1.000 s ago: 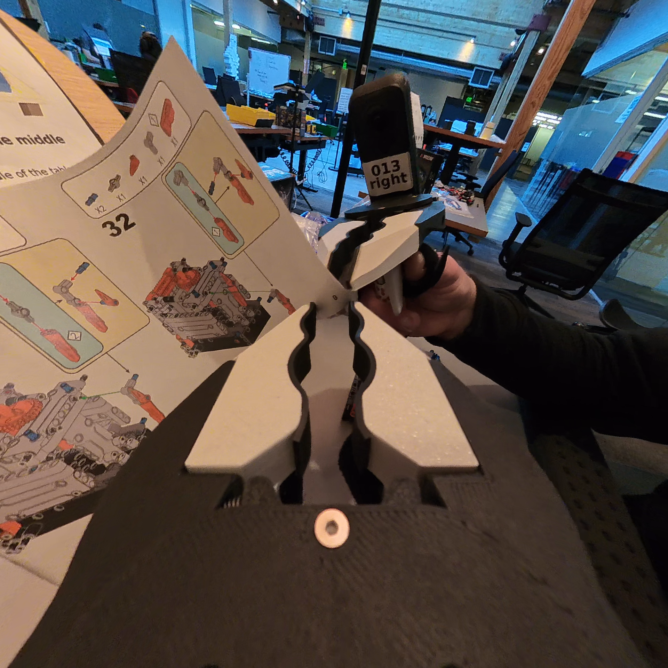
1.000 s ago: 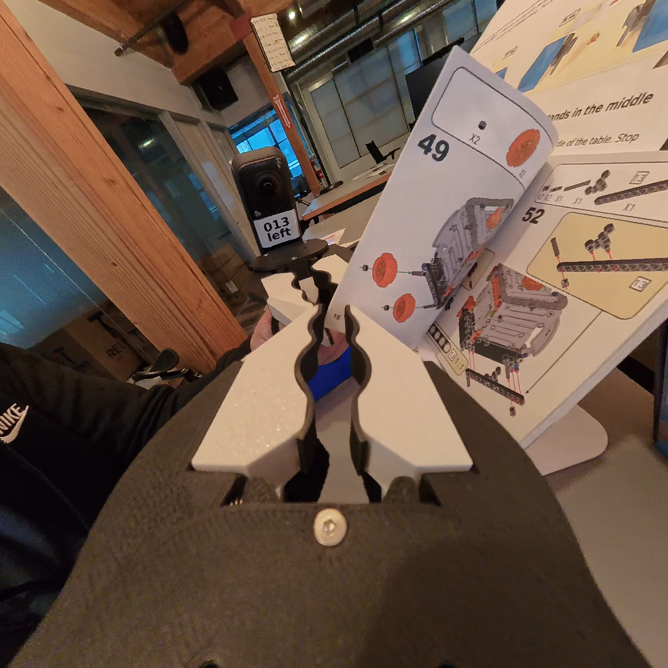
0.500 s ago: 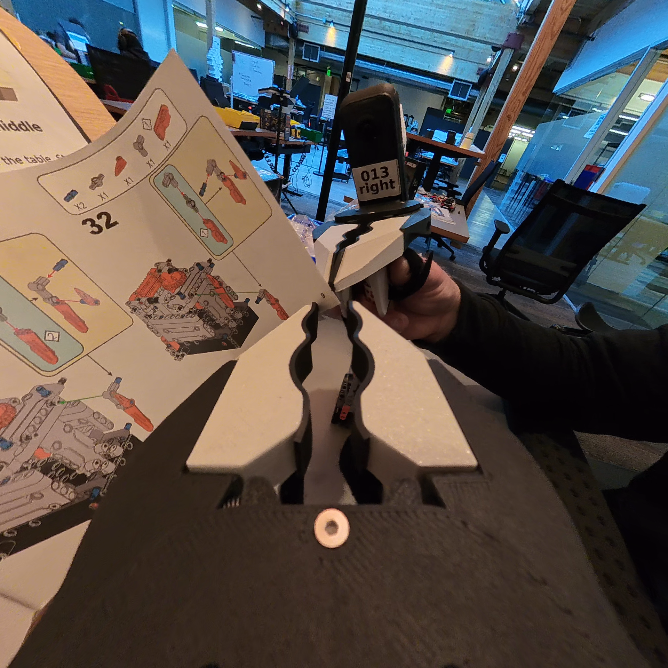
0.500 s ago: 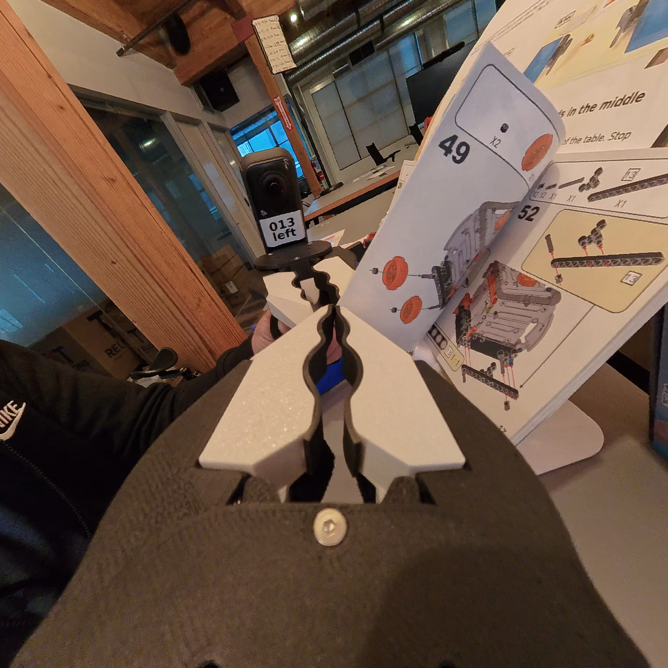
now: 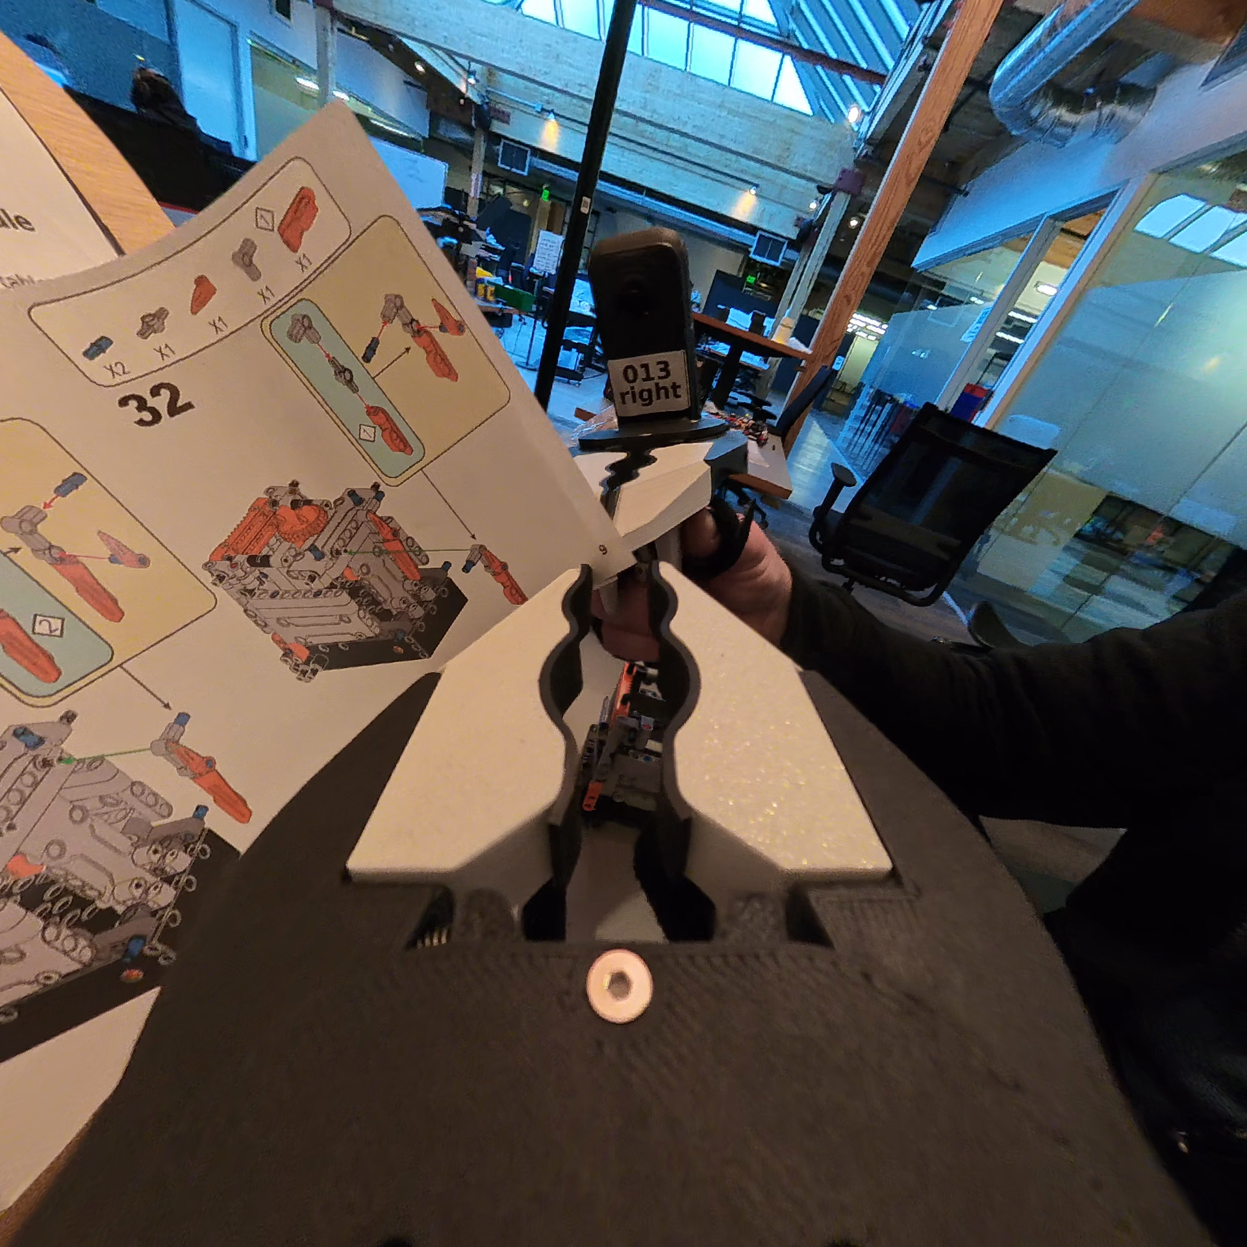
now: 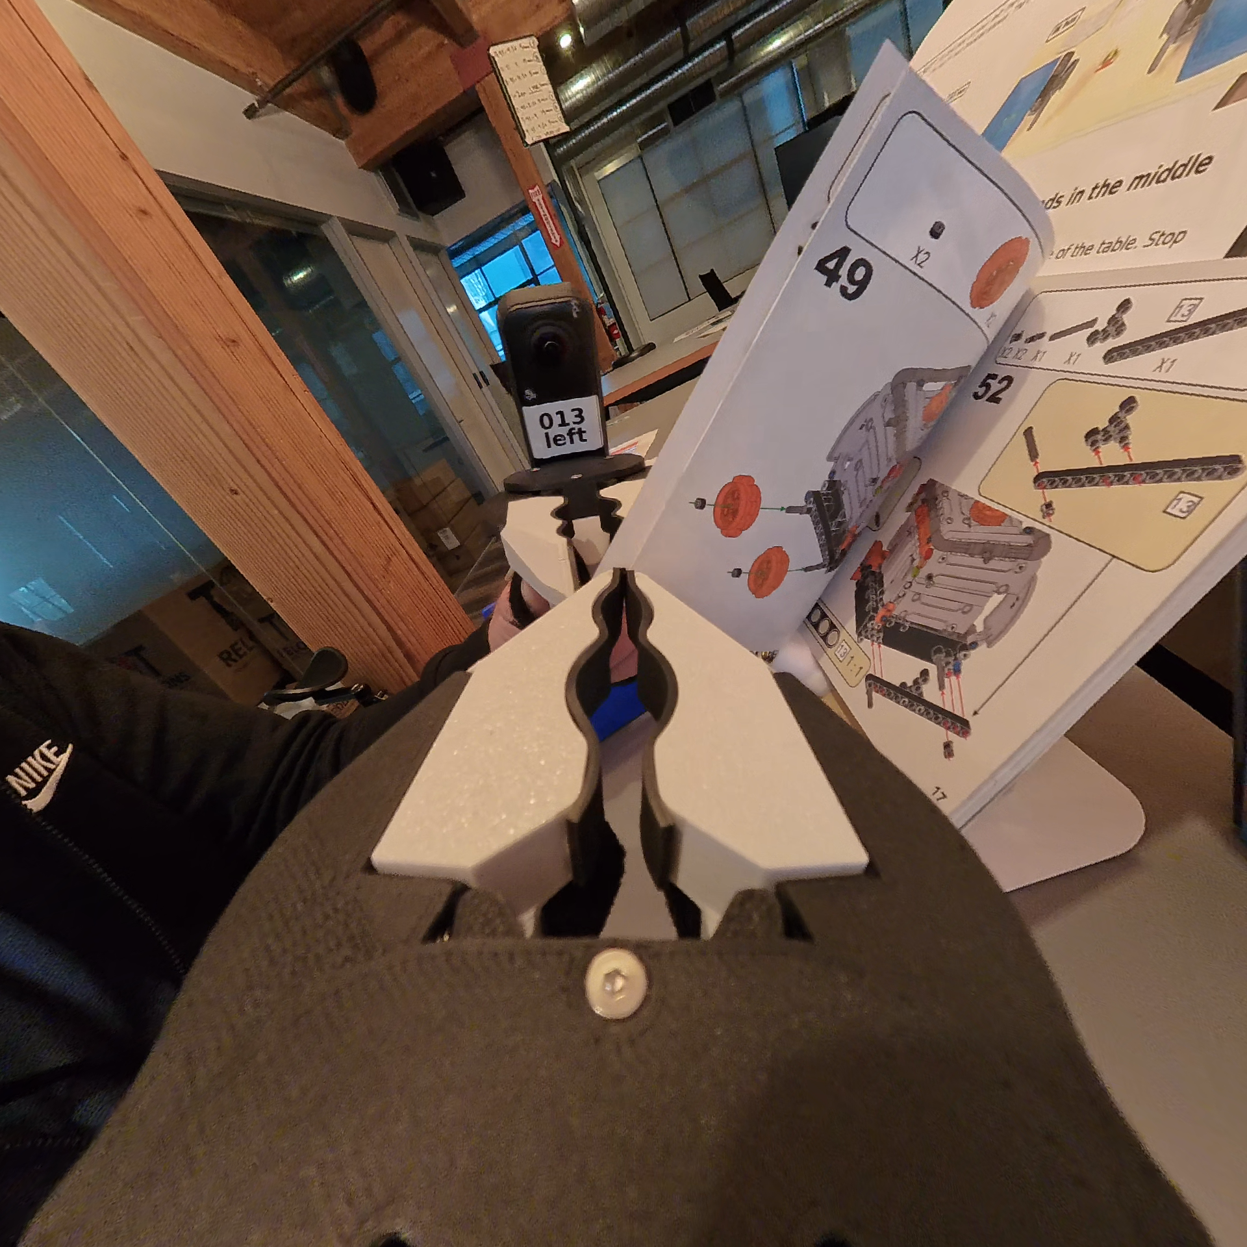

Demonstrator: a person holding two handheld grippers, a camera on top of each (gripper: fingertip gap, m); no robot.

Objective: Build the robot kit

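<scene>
Two grippers (image 5: pixel 619 573) (image 6: pixel 619 582), perhaps pinching booklet page (image 5: pixel 283 432)

Two tongs (image 5: pixel 619 580) (image 6: pixel 619 586), one instruction booklet (image 5: pixel 270 472), one office chair (image 5: pixel 931 499).

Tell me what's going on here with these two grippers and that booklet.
A person holds a gripper in each hand, working on an instruction booklet propped on a white stand. The right gripper appears to have its jaws closed on the lower corner of a lifted page, which curls up off the booklet. The left gripper faces it right beside that corner, jaws apart and gripping nothing.
</scene>
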